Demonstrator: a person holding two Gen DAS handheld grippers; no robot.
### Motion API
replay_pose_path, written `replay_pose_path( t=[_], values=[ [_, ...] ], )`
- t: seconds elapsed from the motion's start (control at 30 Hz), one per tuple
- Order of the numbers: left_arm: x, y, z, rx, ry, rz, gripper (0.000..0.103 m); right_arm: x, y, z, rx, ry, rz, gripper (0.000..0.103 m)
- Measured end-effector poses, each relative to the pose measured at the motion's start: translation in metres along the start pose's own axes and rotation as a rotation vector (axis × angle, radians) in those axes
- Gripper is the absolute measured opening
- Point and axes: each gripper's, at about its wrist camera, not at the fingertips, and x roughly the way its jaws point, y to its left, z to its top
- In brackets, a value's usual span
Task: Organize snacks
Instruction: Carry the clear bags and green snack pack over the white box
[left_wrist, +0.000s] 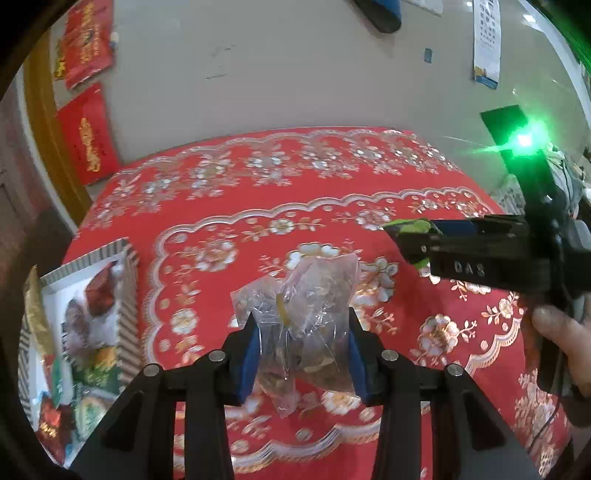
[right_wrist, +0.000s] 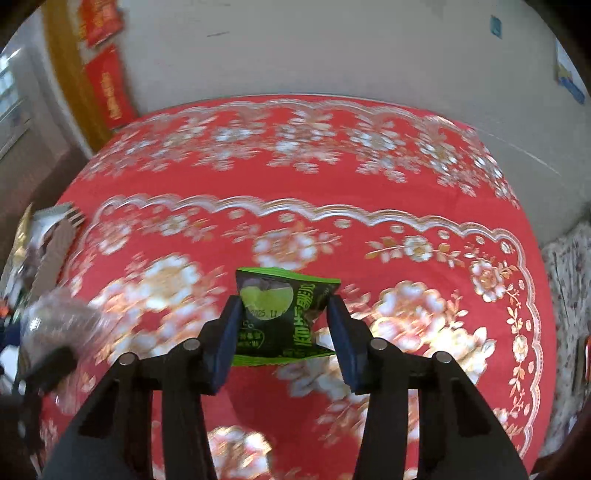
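Observation:
My left gripper (left_wrist: 301, 321) is shut on a clear plastic bag (left_wrist: 314, 291) of brownish snacks tied with a yellow band, held above the red flowered tablecloth (left_wrist: 280, 206). My right gripper (right_wrist: 283, 301) is shut on a small green and black snack packet (right_wrist: 277, 321), whose right side is creased against the pad. From the left wrist view the right gripper (left_wrist: 406, 240) shows side-on at the right, with the green packet (left_wrist: 408, 224) at its tip. The clear bag (right_wrist: 59, 321) appears blurred at the left of the right wrist view.
A striped-rim box (left_wrist: 127, 280) holding several wrapped snacks sits at the table's left edge. A person's hand (left_wrist: 561, 339) grips the right tool. A wall with red hangings (left_wrist: 88, 147) stands behind the table. A green light (left_wrist: 524, 140) glares on the right tool.

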Motion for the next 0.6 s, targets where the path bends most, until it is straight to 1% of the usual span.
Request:
replay_pose_path(
  t=[0.23,0.37,0.6],
  values=[
    [-0.029,0.030,-0.019,-0.043,-0.027,0.053,0.042,-0.023,0.053,-0.011,-0.082,-0.037,0.060,0.045],
    [-0.047,0.046,-0.027,-0.070,-0.051,0.068,0.042,-0.031,0.088,-0.020,-0.118,-0.053,0.100,0.046],
    [-0.070,0.076,-0.044,-0.113,-0.067,0.099,0.042,-0.043,0.142,-0.026,-0.182,-0.073,0.157,0.046]
  ],
)
